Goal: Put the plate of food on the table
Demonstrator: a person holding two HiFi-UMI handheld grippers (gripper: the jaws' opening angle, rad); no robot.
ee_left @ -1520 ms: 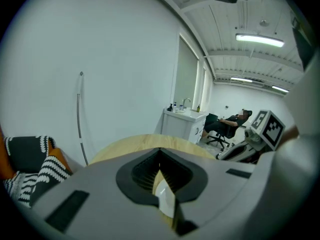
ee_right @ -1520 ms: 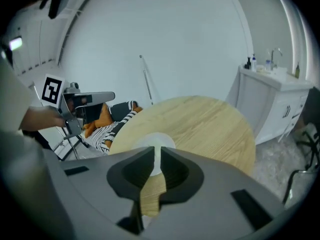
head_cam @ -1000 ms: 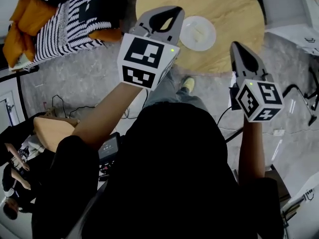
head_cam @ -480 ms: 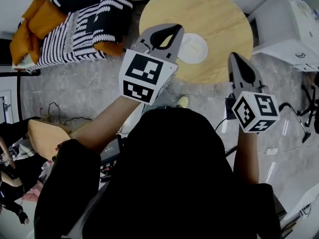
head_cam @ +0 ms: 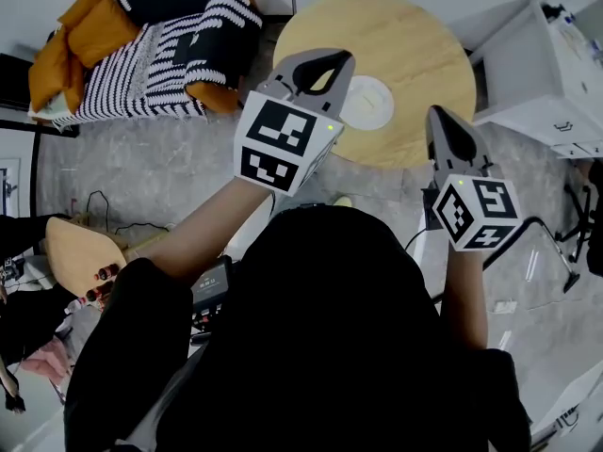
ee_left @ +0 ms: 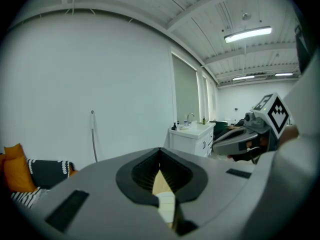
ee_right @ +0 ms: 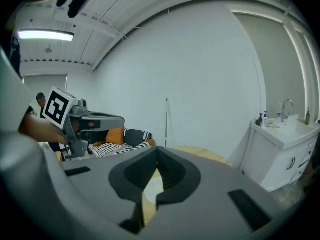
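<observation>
A white plate (head_cam: 369,102) lies on the round wooden table (head_cam: 405,36), near its front edge, and what is on it cannot be made out. My left gripper (head_cam: 341,59) is held in the air over the table's near left edge, shut and empty. To the right, my right gripper (head_cam: 439,113) hangs just off the table's rim, also shut with nothing in it. In the left gripper view the shut gripper (ee_left: 160,150) frames a strip of table and plate (ee_left: 166,204). The right gripper view shows the plate (ee_right: 151,189) beyond the closed gripper (ee_right: 157,149).
A sofa with a striped blanket and orange cushions (head_cam: 141,45) stands left of the table. A white sink cabinet (head_cam: 551,73) is at the right. A wooden stool (head_cam: 80,252) and cables lie on the grey floor at my left, by another person's hand.
The head view has shifted, so the whole table now shows and the plate sits lower in frame. Both grippers stay shut and raised, a little further from the table.
</observation>
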